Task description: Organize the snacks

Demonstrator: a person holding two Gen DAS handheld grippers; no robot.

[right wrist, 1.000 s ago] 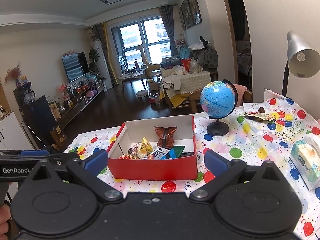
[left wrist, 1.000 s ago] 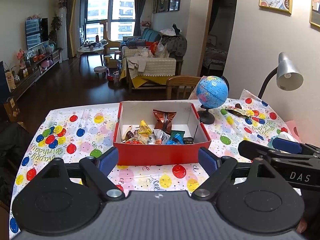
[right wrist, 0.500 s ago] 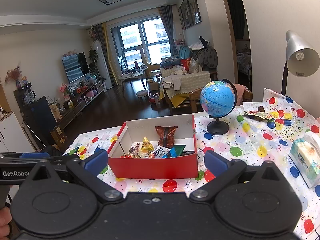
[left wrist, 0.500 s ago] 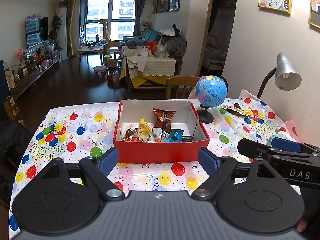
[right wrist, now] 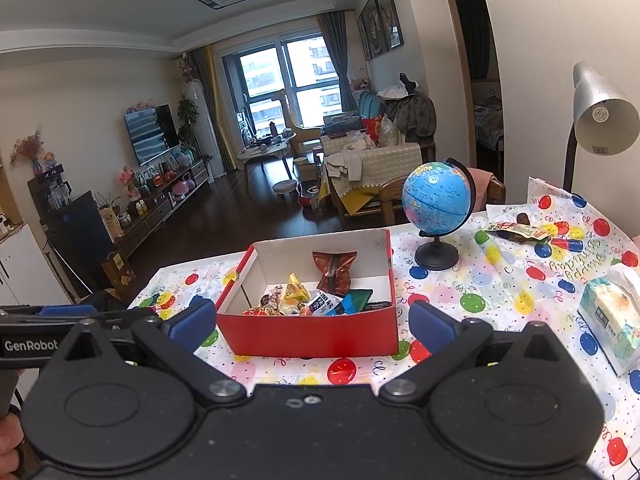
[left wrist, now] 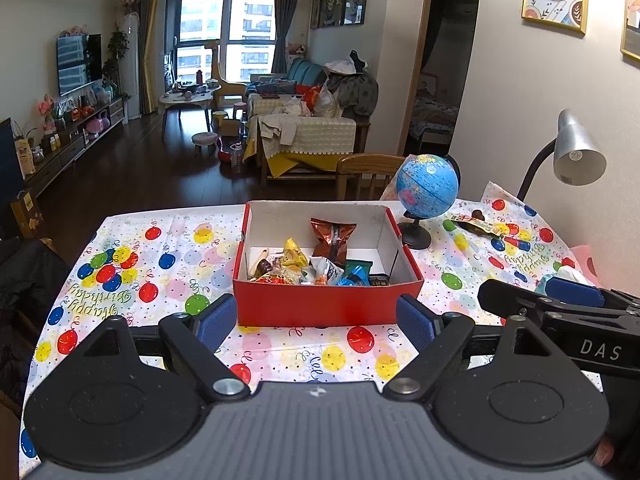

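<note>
A red box (left wrist: 326, 306) with white inner walls stands on the balloon tablecloth (left wrist: 160, 268) and holds several wrapped snacks, among them a brown packet (left wrist: 332, 238) leaning on the back wall. The box shows in the right wrist view (right wrist: 308, 334) too. One flat snack packet (right wrist: 516, 230) lies on the cloth at the far right behind the globe, also in the left wrist view (left wrist: 474, 226). My left gripper (left wrist: 316, 322) is open and empty in front of the box. My right gripper (right wrist: 312, 324) is open and empty, beside the left one.
A blue globe (right wrist: 438, 200) on a black stand is right of the box. A silver desk lamp (right wrist: 600, 116) stands at the far right by the wall. A tissue pack (right wrist: 612, 320) lies at the right edge. A wooden chair (left wrist: 368, 174) is behind the table.
Both grippers have drawn back a little from the box, which looks slightly smaller and farther. Both stay open and empty.
</note>
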